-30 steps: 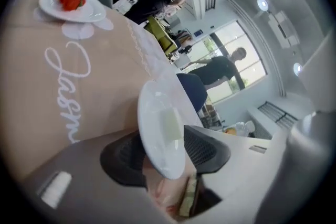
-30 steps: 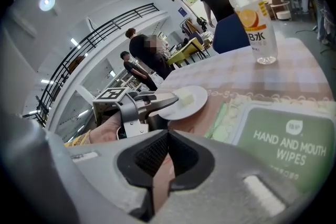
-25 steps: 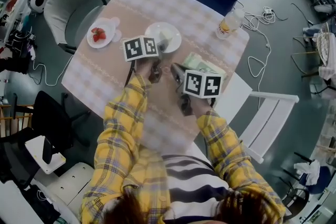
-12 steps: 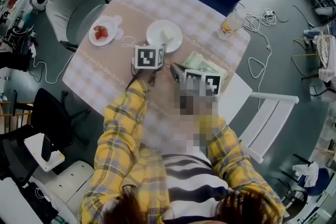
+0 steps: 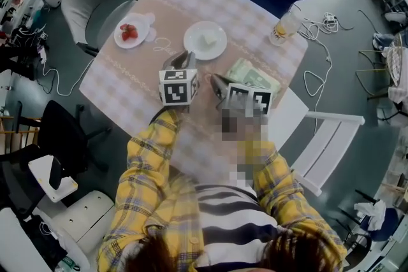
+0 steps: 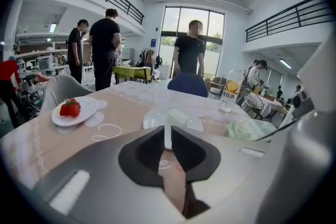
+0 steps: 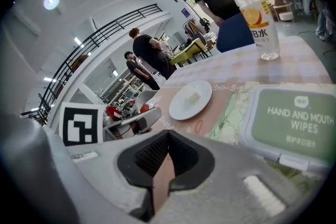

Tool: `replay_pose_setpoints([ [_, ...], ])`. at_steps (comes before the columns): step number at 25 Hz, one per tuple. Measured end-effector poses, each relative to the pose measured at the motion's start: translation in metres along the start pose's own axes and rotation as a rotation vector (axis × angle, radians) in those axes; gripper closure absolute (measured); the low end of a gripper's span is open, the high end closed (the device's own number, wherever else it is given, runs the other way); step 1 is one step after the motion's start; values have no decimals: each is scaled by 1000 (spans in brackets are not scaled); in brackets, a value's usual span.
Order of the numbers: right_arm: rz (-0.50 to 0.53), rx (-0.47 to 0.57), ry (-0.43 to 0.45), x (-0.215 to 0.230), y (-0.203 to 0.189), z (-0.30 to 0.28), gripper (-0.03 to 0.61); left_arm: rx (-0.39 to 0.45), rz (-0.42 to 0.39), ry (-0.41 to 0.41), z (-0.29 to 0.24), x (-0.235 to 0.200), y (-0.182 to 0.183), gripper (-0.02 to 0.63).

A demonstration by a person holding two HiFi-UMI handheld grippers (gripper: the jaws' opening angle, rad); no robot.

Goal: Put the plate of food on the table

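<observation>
A white plate (image 5: pixel 205 40) holding a pale block of food rests on the checked table (image 5: pixel 127 92), also seen as the plate (image 6: pixel 173 118) straight ahead in the left gripper view. My left gripper (image 5: pixel 180 61) hangs just short of its near rim. Its jaws have just been closing and stand open by a thin slit, with nothing between them (image 6: pixel 168 136). My right gripper (image 5: pixel 217 83) is shut and empty beside it, over the table; in the right gripper view (image 7: pixel 167 136) the plate (image 7: pixel 190 99) lies ahead of it.
A second plate with strawberries (image 5: pixel 129 32) sits at the table's far left. A drink bottle (image 5: pixel 285 23) stands at the far right corner, and a green wipes pack (image 5: pixel 252 76) lies right of my grippers. Chairs ring the table; people stand beyond it.
The left gripper has drawn back from the white plate's rim toward me, rolled and risen a little. The plate stays on the table. The right gripper has kept still.
</observation>
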State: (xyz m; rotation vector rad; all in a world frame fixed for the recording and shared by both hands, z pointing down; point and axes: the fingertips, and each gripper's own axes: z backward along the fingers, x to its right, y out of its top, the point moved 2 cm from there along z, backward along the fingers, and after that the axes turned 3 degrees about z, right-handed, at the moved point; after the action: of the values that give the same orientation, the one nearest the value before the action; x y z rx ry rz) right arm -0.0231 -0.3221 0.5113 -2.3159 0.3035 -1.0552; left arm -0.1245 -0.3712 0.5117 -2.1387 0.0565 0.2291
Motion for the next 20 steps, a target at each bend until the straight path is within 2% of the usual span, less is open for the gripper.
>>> replay_pose_setpoints([
  [2,-11,12,6,-1,-2,2,581,23,-16,-24,14,8,-6,611],
  [7,-2,34,8,-6,-11,9,581,12,55,-114,43,25,-28,610],
  [11,11,53,1,-13,-21,18,581,-5,62,-172,65,41,-44,611],
  [17,66,104,-13,-30,-35,35,581,-10,157,-256,105,54,-61,611],
  [20,59,127,-16,-40,-47,44,581,-6,172,-284,127,57,-67,611],
])
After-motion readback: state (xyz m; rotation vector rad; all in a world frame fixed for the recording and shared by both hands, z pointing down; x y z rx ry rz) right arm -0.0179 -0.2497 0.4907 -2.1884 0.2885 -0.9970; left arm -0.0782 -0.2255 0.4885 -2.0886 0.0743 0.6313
